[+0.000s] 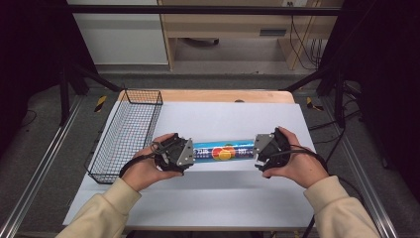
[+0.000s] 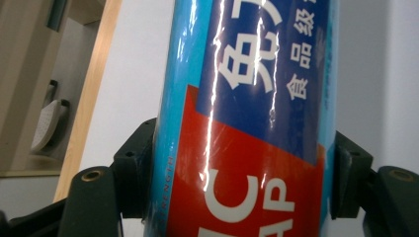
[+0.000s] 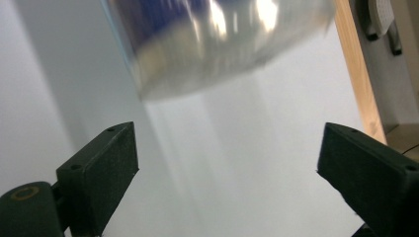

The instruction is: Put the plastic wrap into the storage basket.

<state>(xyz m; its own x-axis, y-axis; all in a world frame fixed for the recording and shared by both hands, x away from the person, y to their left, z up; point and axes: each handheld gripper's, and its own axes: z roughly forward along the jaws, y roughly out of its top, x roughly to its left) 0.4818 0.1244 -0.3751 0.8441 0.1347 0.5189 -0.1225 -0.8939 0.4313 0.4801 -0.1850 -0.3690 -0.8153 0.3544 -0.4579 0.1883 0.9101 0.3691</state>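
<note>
Centrally on the white-covered table (image 1: 208, 198) lies a long blue tube-shaped package (image 1: 224, 150), on its side and running left to right, closer to the near edge than the far one. A person's two hands come in from the near edge, each holding a gripper at one end of the package. The left gripper (image 1: 184, 152) is clenched on the left end, probably to steady or lift it. The right gripper (image 1: 258, 148) sits at the other end with its jaws spread wide, not yet touching.

An empty black wire basket (image 1: 126, 134) stands along the left edge, well apart from the package; it may be the destination.

From above, both ends look equally gripped. The left gripper view reveals both jaws pressed against the glossy wrapper's red and blue printed label. The right gripper view reveals a clear gap, with the package's blurred round end beyond the open jaws.
</note>
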